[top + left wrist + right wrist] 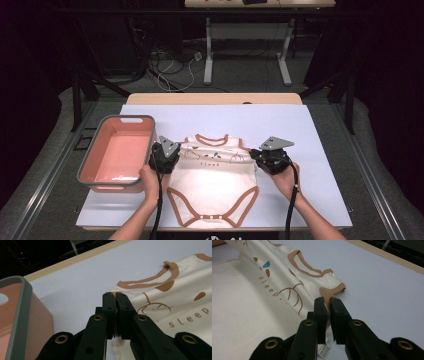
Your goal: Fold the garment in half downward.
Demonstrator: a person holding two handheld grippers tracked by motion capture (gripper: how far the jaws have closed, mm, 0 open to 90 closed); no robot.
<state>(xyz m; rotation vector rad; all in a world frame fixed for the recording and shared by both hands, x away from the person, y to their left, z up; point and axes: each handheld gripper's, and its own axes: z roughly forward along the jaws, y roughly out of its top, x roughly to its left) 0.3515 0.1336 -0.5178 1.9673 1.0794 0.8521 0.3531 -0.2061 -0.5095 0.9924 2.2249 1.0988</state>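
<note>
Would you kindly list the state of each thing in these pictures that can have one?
Baby bodysuit: front up on the table, bottom snaps closed, pinched at both sleeves.
Pink bin: upright, nothing visible inside.
Left gripper: jaws shut on the bodysuit's sleeve edge.
Right gripper: jaws shut on the other sleeve.

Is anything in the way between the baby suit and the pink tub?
Nothing visible. Both grippers, left and right, already pinch the cream baby bodysuit with brown trim, and bare white tabletop lies between it and the open pink plastic tub at its left.
</note>
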